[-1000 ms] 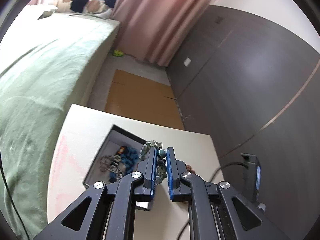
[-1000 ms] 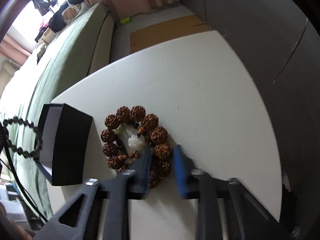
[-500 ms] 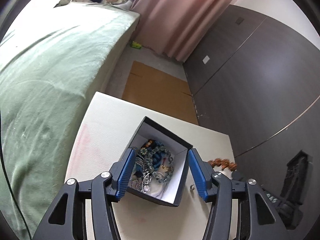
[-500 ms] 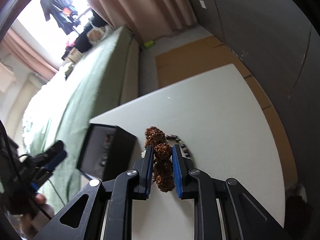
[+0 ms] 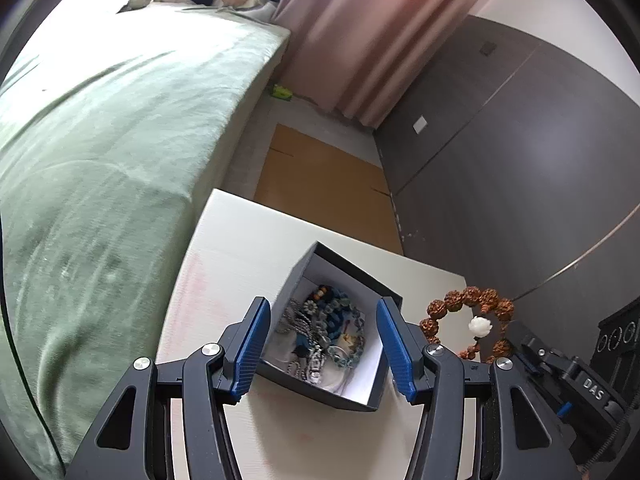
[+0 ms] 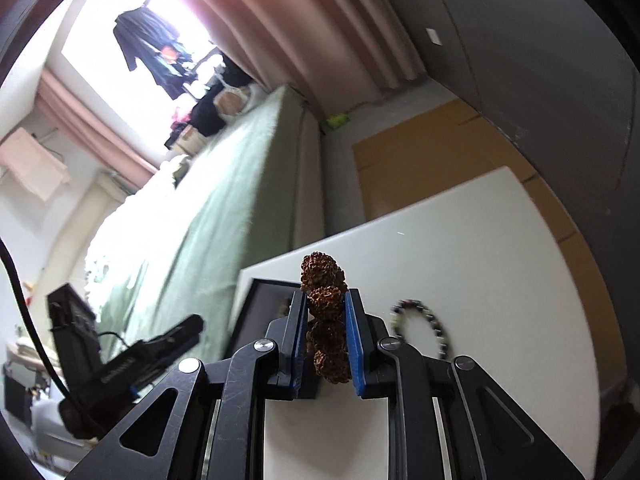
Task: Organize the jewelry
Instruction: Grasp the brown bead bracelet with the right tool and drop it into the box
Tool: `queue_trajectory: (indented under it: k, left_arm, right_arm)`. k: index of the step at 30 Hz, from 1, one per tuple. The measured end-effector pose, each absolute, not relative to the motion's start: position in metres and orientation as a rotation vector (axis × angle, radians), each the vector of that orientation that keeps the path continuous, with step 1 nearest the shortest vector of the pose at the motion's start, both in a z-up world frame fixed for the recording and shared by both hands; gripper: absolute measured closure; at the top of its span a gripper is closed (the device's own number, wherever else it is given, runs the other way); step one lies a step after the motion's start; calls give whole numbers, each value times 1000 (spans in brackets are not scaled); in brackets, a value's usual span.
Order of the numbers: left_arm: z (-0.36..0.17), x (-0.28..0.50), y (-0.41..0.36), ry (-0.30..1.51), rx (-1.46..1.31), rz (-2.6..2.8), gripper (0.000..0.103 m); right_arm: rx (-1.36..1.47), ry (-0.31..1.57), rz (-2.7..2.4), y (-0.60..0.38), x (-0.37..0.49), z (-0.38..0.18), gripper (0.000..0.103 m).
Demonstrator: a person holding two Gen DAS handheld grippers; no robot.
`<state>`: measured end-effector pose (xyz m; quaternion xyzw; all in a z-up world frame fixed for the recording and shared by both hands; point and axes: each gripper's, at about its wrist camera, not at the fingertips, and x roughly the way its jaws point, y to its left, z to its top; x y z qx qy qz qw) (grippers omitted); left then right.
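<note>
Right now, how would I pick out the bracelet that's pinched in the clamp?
Find the white table beside the green bed. Above it, the right gripper pinches the brown bracelet, lifted beside the black box. Its knobbly brown beads and white flower charm set it apart.

Left hand-held gripper: matt black plastic arms, bright metal pivot screws, blue ribbed pads that look rubbery.

Jewelry box: matt dark card outside, smooth white paper lining; contents a mix of shiny silvery metal chain and glossy blue and grey beads.

Seed bracelet, at 3 o'clock of the box: coarse, knobbly brown beads, dull finish, with one smooth, glossy white carved bead. Same rough beads sit between the blue pads of the right hand-held gripper.

Small bead bracelet: glossy dark and pale beads, blurred.

Worktop: smooth, matt off-white.

Bed: soft, napped green cloth.

Curtain: pink cloth in folds.

Wardrobe: matt grey-brown panels.
</note>
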<state>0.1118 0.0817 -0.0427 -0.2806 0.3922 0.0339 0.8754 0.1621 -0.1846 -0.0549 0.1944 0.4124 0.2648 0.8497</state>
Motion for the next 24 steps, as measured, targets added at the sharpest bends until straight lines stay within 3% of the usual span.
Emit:
queue_trajectory:
  k: [7,11,12,13,15,16,17,19,24]
  left_arm:
    - [-37,104,104,785,-626,98,37]
    - [-33,99,112,763,-623,127,18]
    - [-32,97,115,755,-623,136,15]
    - [-31,95,117,750,-623,141,14]
    - [-29,93,119,746,-610,149,10]
    - [-29,93,119,746,-599,153,9]
    - [-28,93,118,748,-583,159,8]
    - [-26,94,113,757,-553,163,6]
    - [-22,101,85,808,-425,149,6]
  right_arm:
    - [432,812,695,-146,154,-44,83]
    - [490,821,765,-126,158,-53,82]
    - [480,849,746,-120,162,-59,79]
    - [443,894,706,-114,168,-66,70]
    - [392,941,646,-108,173,-76,67]
    - [390,941,639,-110,173,-79,60]
    - [390,942,634,-114,173,-80,46]
    - [382,929,603,-122,171,-79,34]
    - [374,897,516,-151,164,-73,24]
